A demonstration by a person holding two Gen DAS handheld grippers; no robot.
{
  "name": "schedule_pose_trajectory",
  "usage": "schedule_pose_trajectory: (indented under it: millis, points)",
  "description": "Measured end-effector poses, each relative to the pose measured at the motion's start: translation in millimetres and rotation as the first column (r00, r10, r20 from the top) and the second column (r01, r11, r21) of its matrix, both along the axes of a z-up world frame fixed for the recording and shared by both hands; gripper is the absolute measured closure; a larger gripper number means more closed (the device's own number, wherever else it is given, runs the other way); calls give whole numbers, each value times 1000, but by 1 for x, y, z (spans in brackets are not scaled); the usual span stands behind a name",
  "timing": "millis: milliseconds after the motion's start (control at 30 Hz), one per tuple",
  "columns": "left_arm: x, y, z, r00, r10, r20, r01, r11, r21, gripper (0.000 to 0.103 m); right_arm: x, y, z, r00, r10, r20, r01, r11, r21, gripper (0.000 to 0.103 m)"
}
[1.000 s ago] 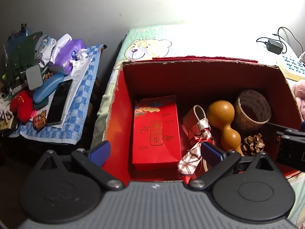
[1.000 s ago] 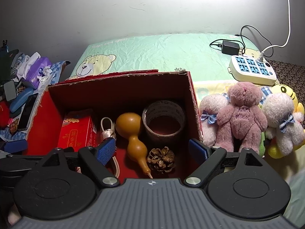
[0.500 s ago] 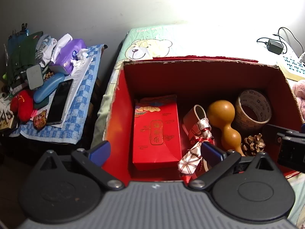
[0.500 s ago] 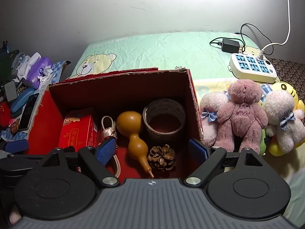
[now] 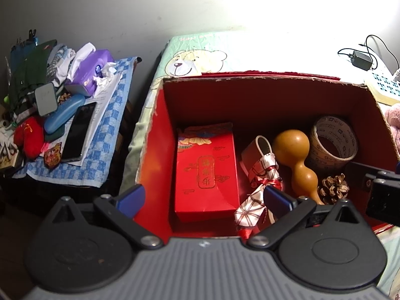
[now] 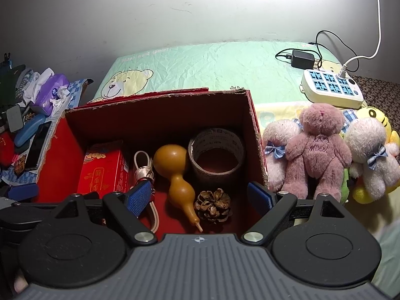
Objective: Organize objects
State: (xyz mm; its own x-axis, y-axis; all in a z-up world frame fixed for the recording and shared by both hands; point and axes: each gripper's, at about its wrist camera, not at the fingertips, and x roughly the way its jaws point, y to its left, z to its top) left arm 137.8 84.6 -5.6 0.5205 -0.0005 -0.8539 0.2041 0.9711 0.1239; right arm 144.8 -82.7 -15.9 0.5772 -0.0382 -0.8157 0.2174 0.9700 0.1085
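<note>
A red-lined cardboard box (image 5: 262, 100) (image 6: 160, 115) stands on the bed. In it lie a red gift box (image 5: 206, 170) (image 6: 103, 172), a patterned ribbon bundle with a loop (image 5: 260, 175) (image 6: 145, 167), a brown gourd (image 5: 296, 157) (image 6: 176, 172), a tape roll (image 5: 333, 142) (image 6: 216, 155) and a pine cone (image 5: 333, 190) (image 6: 212, 205). My left gripper (image 5: 203, 197) is open and empty above the box's near left. My right gripper (image 6: 200, 196) is open and empty above the near right, over the gourd and pine cone.
Plush toys (image 6: 322, 147) sit right of the box, with a white power strip (image 6: 332, 87) and black charger (image 6: 302, 58) behind. A cluttered side table (image 5: 62, 115) with a phone, tissue pack and blue case stands left. The wall is behind the bed.
Almost nothing: the right wrist view has shifted very slightly, and both grippers stay open over the box.
</note>
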Motion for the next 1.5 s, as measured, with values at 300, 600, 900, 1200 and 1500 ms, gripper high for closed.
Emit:
schedule_pose_trajectory:
  millis: [300, 600, 900, 1200, 1500]
  points:
    - [1, 1, -1, 1000, 1, 0, -1, 1000, -1, 2, 0, 2, 2, 1000, -1, 8, 1, 1000, -20, 17]
    - [1, 1, -2, 1000, 0, 0, 0, 1000, -2, 2, 1, 2, 1, 1000, -5, 5, 5, 1000, -22, 17]
    - [1, 2, -4, 1000, 4, -4, -4, 1000, -7, 2, 1, 3, 0, 1000, -4, 2, 4, 1000, -22, 17]
    - [2, 2, -5, 1000, 2, -6, -2, 1000, -6, 2, 2, 3, -1, 1000, -4, -4, 4, 1000, -22, 17]
    - [3, 1, -6, 1000, 1, -8, -1, 1000, -9, 2, 3, 3, -2, 1000, -4, -9, 4, 1000, -22, 17]
